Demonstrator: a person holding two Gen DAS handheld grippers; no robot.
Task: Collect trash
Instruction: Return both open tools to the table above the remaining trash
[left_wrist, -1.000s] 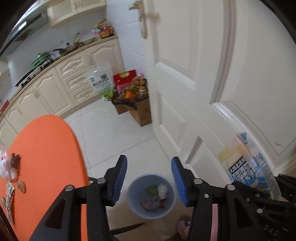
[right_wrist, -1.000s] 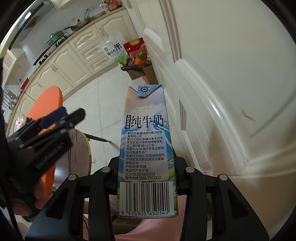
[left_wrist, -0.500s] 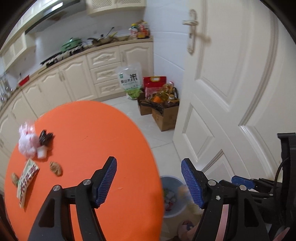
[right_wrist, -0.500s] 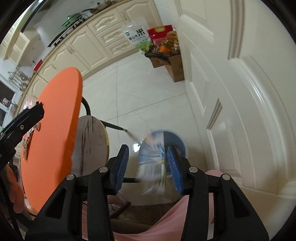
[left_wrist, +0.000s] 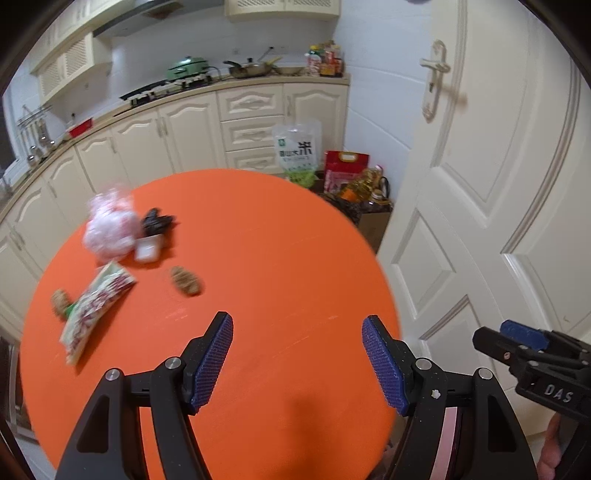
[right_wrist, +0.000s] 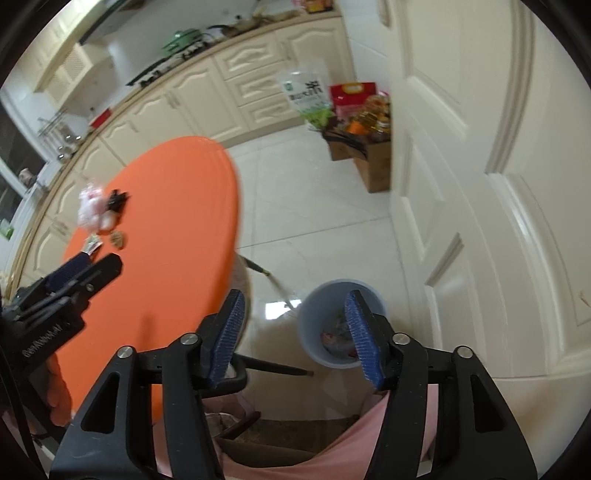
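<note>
The left gripper hangs over the round orange surface, jaws spread and holding nothing. Far-left on it lie a pink crumpled bag and a printed snack wrapper. The right gripper, jaws released, hovers above the blue-grey plastic bin on the floor.

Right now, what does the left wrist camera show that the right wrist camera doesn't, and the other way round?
Left wrist only: the door handle and the whole snack wrapper. Right wrist only: the blue bin on the floor, trash inside. Both: the orange table, the pink bag, the rice bag, and both grippers open and empty, left gripper, right gripper.
</note>
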